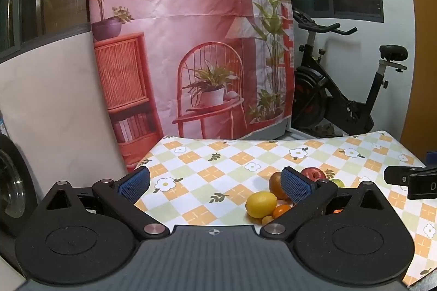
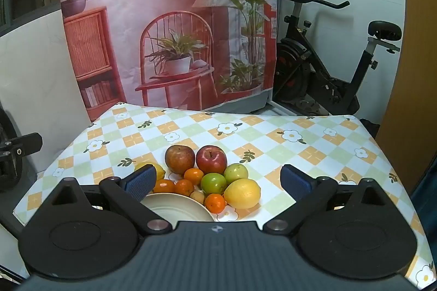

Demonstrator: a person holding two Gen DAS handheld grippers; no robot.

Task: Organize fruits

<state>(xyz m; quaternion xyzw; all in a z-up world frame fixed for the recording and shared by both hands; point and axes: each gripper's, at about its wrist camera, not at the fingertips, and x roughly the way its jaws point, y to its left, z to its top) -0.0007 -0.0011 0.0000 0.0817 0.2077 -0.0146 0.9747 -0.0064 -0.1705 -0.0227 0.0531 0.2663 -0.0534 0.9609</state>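
Note:
A pile of fruit lies on the checked tablecloth [image 2: 273,143]. In the right wrist view there are a red apple [image 2: 211,159], a brownish apple [image 2: 180,159], two green fruits [image 2: 213,183], a big lemon [image 2: 242,193], a second lemon [image 2: 159,170], several small oranges [image 2: 193,176] and a cream plate [image 2: 174,207] in front of them. My right gripper [image 2: 218,181] is open and empty above the plate and fruit. My left gripper [image 1: 215,183] is open and empty, left of the pile; a lemon [image 1: 261,204] and the brownish apple [image 1: 275,185] show beside its right finger.
The table's left and far edges drop off to a white wall and a printed pink backdrop [image 2: 169,17]. An exercise bike [image 2: 327,64] stands behind the table at the right. The other gripper's black body [image 1: 409,180] shows at the right edge of the left wrist view.

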